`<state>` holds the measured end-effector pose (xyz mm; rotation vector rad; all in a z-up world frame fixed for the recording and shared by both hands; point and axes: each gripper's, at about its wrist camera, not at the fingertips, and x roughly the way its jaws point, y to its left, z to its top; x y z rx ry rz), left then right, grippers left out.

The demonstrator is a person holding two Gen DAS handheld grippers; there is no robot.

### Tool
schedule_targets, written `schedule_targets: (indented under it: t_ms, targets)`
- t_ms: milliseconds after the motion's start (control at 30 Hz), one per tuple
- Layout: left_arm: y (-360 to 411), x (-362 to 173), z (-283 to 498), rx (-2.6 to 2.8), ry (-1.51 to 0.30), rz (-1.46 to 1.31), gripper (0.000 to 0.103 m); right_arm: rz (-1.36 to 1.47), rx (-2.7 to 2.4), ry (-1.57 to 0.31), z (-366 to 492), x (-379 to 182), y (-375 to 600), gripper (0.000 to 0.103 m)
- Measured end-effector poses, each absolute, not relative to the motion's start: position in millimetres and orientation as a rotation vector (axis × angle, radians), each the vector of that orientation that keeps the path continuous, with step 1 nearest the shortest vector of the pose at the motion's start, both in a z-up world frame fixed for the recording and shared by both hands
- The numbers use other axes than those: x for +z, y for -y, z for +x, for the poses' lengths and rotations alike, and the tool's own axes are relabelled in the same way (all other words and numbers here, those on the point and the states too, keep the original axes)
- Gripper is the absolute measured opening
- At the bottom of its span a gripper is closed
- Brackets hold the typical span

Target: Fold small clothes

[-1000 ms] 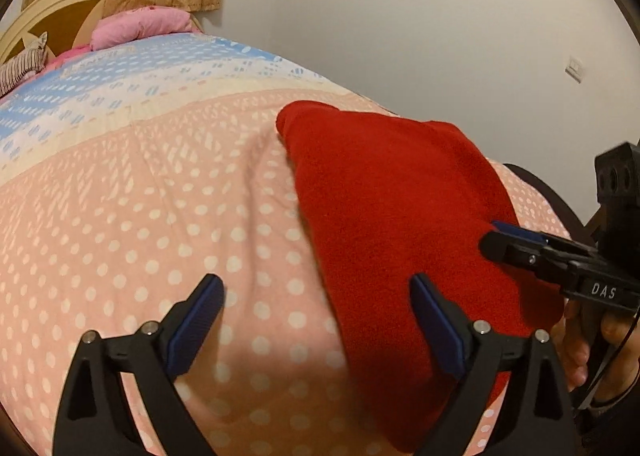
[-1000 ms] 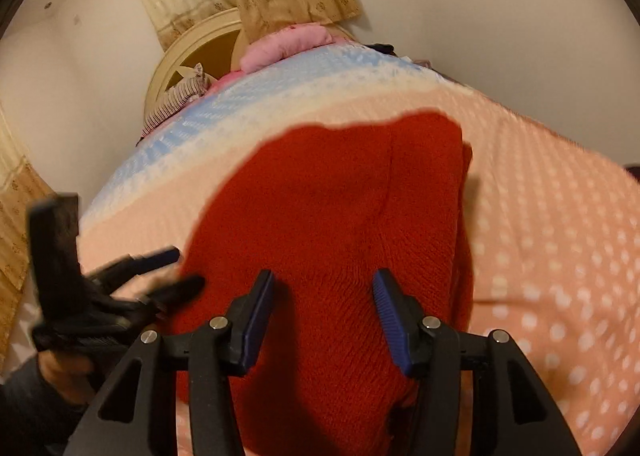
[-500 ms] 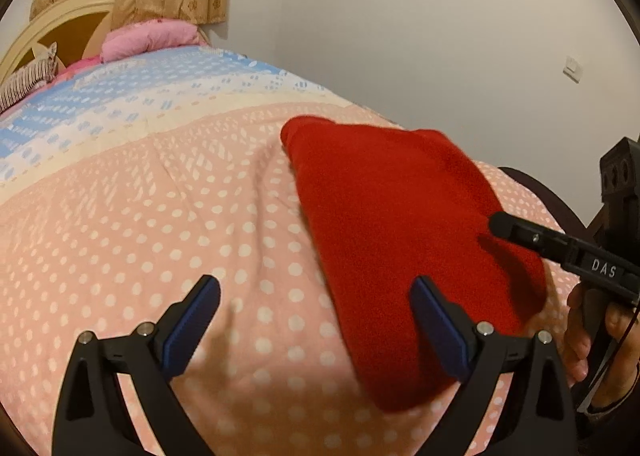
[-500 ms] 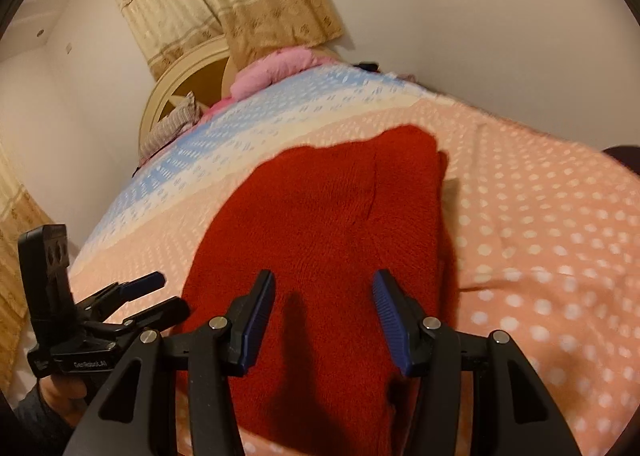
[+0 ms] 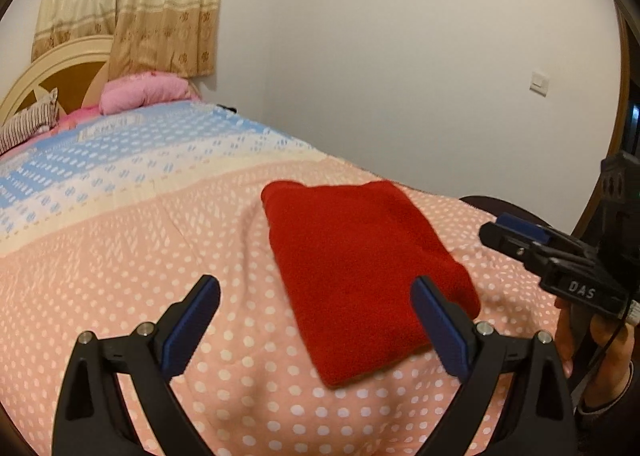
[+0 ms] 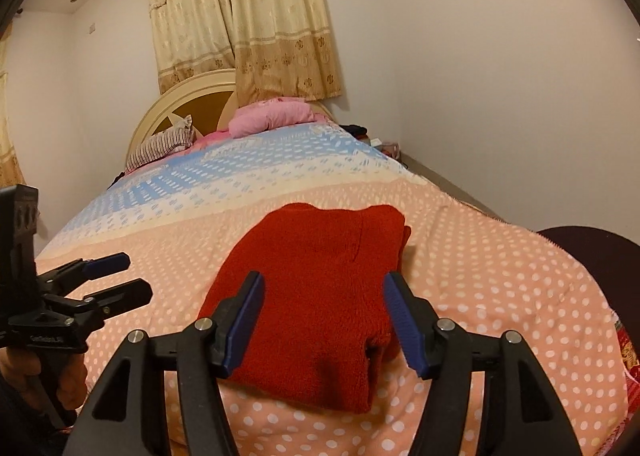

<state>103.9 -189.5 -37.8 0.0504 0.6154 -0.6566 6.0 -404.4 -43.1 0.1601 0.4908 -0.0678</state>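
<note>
Both grippers, the left gripper (image 5: 316,326) and right gripper (image 6: 323,323), hang apart and empty above the folded red garment (image 6: 316,292); right's jaws just widened, so lift straight off without snagging it

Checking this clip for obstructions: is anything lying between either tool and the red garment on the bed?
Nothing visible. The folded red garment lies alone on the dotted bedspread; the right tool and left tool are both open above it, with only bare bedspread around.
</note>
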Motion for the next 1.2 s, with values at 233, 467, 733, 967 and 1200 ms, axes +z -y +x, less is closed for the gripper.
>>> schedule_targets:
  t_ms: [233,467,733,967,1200]
  targets:
    - [188.0,-33.6,98.4,-0.659,-0.595,0.051,0.099,0.158,-0.071,-0.470,0.3,-37.9,399.9,0.063]
    - [187.6,-33.6,98.2,-0.660,-0.595,0.047,0.099,0.163,-0.075,-0.466,0.0,-36.3,399.7,0.063]
    - [186.3,-33.2,97.4,-0.653,-0.594,0.043,0.099,0.162,-0.072,-0.468,-0.3,-36.0,398.0,0.063]
    - [186.4,-32.7,98.0,-0.654,-0.594,0.047,0.099,0.166,-0.072,-0.468,-0.5,-37.2,397.2,0.063]
    - [189.1,-32.7,99.2,-0.654,-0.598,0.045,0.099,0.166,-0.072,-0.468,-0.8,-37.2,396.9,0.063]
